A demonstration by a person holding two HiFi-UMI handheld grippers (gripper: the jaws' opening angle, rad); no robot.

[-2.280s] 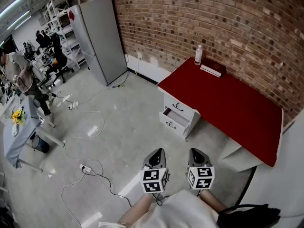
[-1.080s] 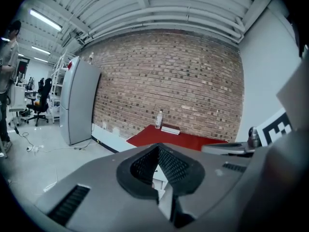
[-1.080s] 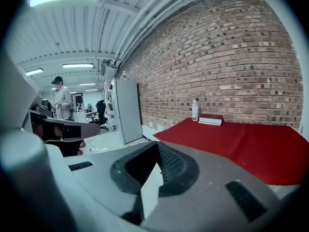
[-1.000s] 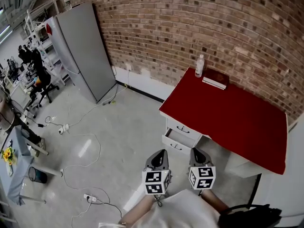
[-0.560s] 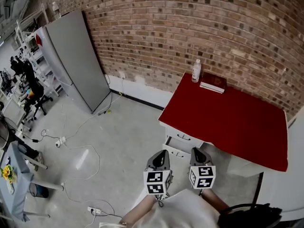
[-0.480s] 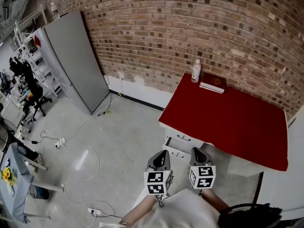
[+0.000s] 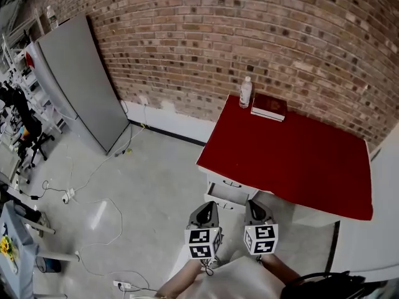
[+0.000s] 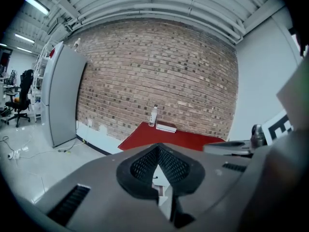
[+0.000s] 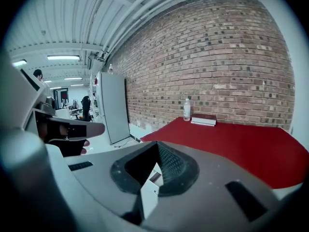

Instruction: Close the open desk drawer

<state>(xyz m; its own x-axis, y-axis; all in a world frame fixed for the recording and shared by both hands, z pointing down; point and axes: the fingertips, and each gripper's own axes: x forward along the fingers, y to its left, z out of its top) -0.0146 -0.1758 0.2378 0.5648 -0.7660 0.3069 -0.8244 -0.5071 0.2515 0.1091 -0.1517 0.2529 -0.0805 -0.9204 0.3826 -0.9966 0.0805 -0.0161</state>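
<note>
You're holding L gripper [image 7: 208,205] & R gripper [image 7: 254,204], fingers clenched empty, near the counter [image 7: 293,161]; its drawer [image 7: 227,195] is hanging open, push not begun.

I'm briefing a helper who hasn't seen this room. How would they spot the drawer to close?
Find the red-topped desk against the brick wall. Under its left end is a white drawer stack. The open drawer is the lower one, jutting out while the upper sits flush.
</note>
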